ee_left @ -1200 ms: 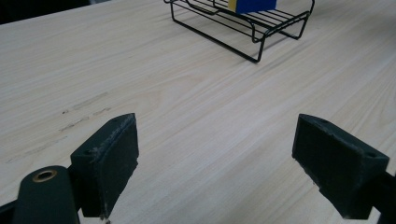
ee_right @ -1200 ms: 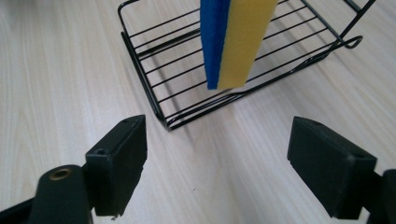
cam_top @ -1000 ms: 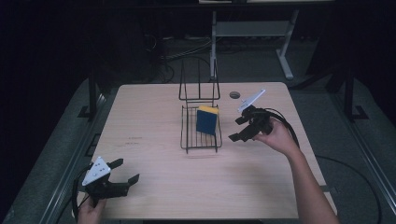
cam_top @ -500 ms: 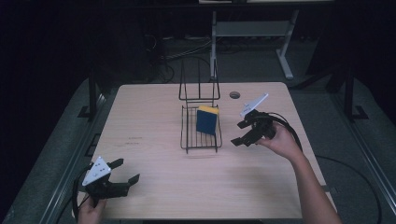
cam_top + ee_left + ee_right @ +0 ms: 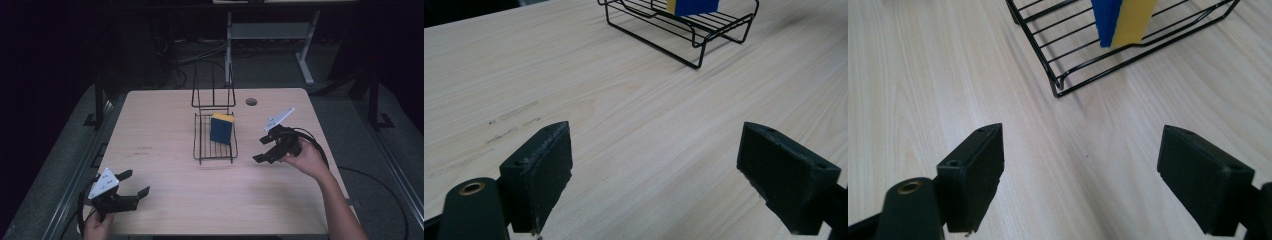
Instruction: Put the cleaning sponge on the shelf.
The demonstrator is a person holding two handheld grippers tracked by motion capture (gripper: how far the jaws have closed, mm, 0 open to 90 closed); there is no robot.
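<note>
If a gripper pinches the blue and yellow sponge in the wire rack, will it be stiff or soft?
The sponge looks like layered foam, so probably soft and light. Leaning upright in the rack, it may tip when nudged.

Bare wooden table [image 5: 165, 125] across the frame's left and bottom; a black wire rack [image 5: 215, 135] holding an upright sponge [image 5: 221, 128] blocks the centre.

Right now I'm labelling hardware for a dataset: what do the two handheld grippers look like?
Both are black. The left gripper and right gripper each carry a pale grey three-cornered plate with small dark dots, and a black cable trails from each. Their jaws are blocky black pads; a brass-coloured ring shows near one jaw. Forearms look bare.
</note>
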